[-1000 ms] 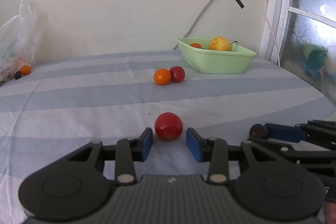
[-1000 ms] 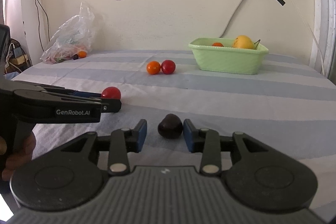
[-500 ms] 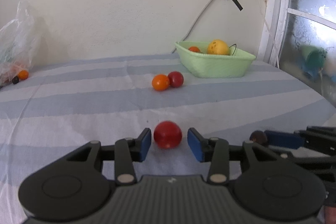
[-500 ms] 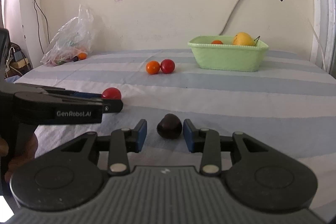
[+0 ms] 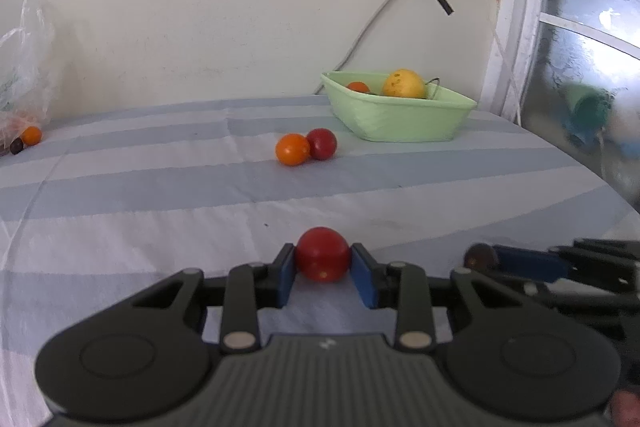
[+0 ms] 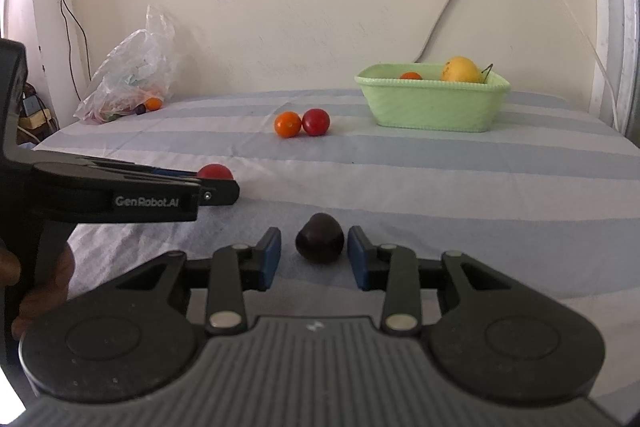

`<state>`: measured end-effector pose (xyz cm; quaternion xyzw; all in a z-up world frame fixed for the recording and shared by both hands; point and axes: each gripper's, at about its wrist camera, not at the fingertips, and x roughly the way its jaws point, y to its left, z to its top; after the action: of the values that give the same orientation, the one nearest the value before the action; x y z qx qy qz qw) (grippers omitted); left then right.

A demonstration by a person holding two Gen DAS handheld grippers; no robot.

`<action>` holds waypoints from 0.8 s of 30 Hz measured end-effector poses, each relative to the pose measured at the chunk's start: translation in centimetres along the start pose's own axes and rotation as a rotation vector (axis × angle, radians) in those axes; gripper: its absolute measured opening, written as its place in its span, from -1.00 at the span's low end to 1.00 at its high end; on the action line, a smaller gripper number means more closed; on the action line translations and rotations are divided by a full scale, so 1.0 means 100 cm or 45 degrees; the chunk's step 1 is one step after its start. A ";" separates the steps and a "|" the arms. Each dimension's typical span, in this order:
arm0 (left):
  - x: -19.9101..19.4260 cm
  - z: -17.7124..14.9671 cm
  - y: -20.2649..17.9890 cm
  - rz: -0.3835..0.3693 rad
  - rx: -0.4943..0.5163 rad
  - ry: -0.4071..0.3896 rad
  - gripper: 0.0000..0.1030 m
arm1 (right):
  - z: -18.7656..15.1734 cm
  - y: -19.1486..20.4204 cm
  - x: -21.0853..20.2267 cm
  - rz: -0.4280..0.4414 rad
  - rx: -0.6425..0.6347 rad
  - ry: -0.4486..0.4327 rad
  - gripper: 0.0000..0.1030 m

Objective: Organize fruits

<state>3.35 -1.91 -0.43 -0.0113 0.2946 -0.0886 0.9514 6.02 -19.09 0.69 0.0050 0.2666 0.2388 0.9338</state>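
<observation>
My left gripper (image 5: 322, 269) is shut on a red tomato (image 5: 322, 253), its blue pads touching both sides. The same tomato (image 6: 215, 171) shows in the right wrist view at the tip of the left gripper (image 6: 224, 191). My right gripper (image 6: 314, 255) is open, its pads standing apart on either side of a dark plum (image 6: 320, 237) that lies on the striped cloth. The plum (image 5: 478, 256) also shows in the left wrist view. A light green basket (image 6: 434, 103) at the back right holds a yellow fruit (image 6: 460, 69) and an orange one (image 6: 411, 76).
An orange tomato (image 6: 287, 124) and a red tomato (image 6: 316, 121) lie touching mid-table. A clear plastic bag (image 6: 128, 67) with small fruits sits at the back left by the wall. A window frame (image 5: 516, 27) and a hanging cable stand at the right.
The left gripper's jaws have closed onto the red tomato. The right gripper has stayed open around the dark plum, barely moving.
</observation>
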 end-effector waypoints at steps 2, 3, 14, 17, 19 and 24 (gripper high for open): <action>-0.004 -0.003 -0.003 -0.019 -0.002 -0.005 -0.42 | 0.000 -0.001 0.000 -0.008 0.009 -0.004 -0.45; -0.005 -0.004 -0.005 -0.026 0.001 -0.007 -0.42 | -0.001 -0.001 0.000 -0.009 0.015 -0.008 -0.45; -0.009 -0.007 -0.009 -0.086 0.011 -0.022 -0.42 | 0.019 -0.009 0.011 -0.100 -0.019 -0.065 -0.44; -0.009 -0.008 -0.010 -0.086 0.015 -0.024 -0.41 | 0.020 -0.007 0.017 -0.102 -0.066 -0.049 -0.43; -0.009 -0.008 -0.010 -0.087 0.014 -0.025 -0.41 | 0.019 -0.008 0.022 -0.087 -0.061 -0.007 -0.43; -0.010 -0.007 -0.006 -0.103 -0.011 -0.026 -0.40 | 0.019 -0.015 0.025 -0.048 -0.015 0.040 -0.33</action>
<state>2.06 -2.36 -0.45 -0.0284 0.2845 -0.1257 0.9500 9.49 -19.11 0.89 -0.0093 0.2797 0.2227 0.9339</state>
